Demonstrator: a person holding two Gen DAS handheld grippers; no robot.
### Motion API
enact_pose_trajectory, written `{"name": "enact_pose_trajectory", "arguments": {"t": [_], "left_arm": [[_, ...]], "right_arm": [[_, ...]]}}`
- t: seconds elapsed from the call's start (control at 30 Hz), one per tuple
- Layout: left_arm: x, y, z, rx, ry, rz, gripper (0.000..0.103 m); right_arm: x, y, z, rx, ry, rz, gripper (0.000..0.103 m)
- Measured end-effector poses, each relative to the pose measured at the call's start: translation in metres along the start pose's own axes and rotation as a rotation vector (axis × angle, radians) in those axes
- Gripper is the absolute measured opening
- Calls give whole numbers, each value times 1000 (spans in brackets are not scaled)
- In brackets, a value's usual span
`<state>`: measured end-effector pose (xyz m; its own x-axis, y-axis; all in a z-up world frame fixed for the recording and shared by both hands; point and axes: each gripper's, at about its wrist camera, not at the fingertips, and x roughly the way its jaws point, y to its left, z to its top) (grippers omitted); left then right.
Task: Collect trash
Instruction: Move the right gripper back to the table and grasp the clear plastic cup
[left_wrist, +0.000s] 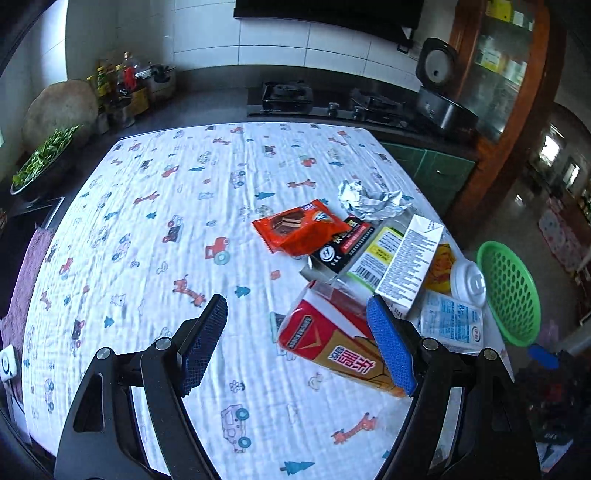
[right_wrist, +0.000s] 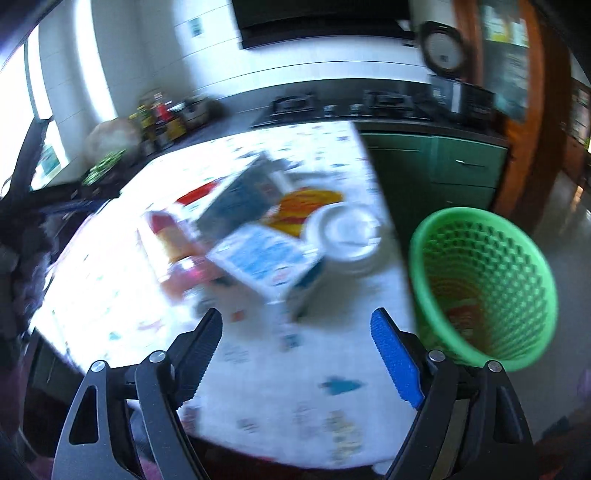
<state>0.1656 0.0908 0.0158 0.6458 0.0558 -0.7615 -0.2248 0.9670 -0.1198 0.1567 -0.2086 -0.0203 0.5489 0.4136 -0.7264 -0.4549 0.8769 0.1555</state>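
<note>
Mid-collection, judging by the heap of litter left on the patterned tablecloth (left_wrist: 155, 206) and by something red already lying at the bottom of the green basket (right_wrist: 484, 288). Left gripper (left_wrist: 297, 343) spread wide and empty, poised above the red-and-gold carton (left_wrist: 332, 343), the piece of the heap farthest from the basket. Right gripper (right_wrist: 297, 354) likewise parted with nothing between its pads, hanging over the cloth beside the basket, short of the blue-and-white pack (right_wrist: 264, 258); that view badly blurred. Next, probably: lowering over the carton, straddling its narrow sides, squeezing, then carrying it across to the basket.
</note>
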Motion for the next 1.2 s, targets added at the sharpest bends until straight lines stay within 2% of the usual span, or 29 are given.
{"name": "enact_pose_trajectory", "arguments": {"t": [0.17, 0.33, 0.63, 0.9, 1.0, 1.17, 1.2], "left_arm": [[1, 17, -10, -28, 5, 13, 77], [2, 28, -21, -60, 16, 7, 78], [8, 38, -34, -112, 40, -28, 78], [14, 41, -40, -148, 60, -57, 78], [17, 39, -42, -163, 68, -71, 78], [27, 30, -46, -210, 101, -99, 78], [30, 28, -46, -219, 109, -107, 78]], "right_arm": [[8, 45, -12, -78, 15, 114, 87], [25, 79, -21, -152, 39, 167, 88], [62, 112, -23, -223, 92, 187, 89], [86, 127, -18, -238, 114, 148, 88], [93, 129, -18, -226, 119, 144, 82], [95, 124, -19, -172, 119, 158, 62], [94, 123, -19, -164, 119, 170, 61]]}}
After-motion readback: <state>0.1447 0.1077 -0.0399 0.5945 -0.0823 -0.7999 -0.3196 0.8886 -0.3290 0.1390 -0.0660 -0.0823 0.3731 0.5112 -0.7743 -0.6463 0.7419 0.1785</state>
